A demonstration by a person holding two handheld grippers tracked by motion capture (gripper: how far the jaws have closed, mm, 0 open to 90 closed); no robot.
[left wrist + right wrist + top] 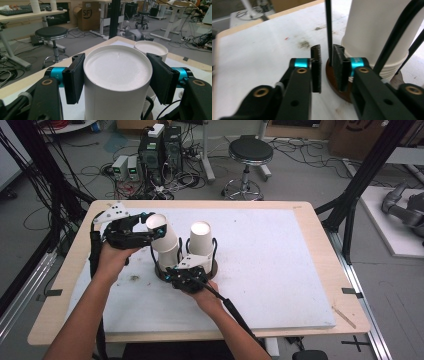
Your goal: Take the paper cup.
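Observation:
Two stacks of upturned white paper cups stand in a black wire holder (212, 267) with a round brown base (334, 85). My left gripper (154, 224) is shut on the top cup (162, 237) of the left stack, holding it raised and tilted; in the left gripper view both pads (73, 80) press the sides of that cup (117, 70). The right stack (201, 242) stands upright just behind it (151, 48). My right gripper (175, 272) sits low at the holder's base. Its jaws (327, 65) stand slightly apart with a thin black wire rod (328, 25) between them, next to the right pad.
The holder sits on a white board (275, 270) that covers a wooden table (310, 207). Beyond the far edge are a black stool (250, 152), computers (160, 150) and loose cables on the floor. A black frame post (360, 180) rises at the right.

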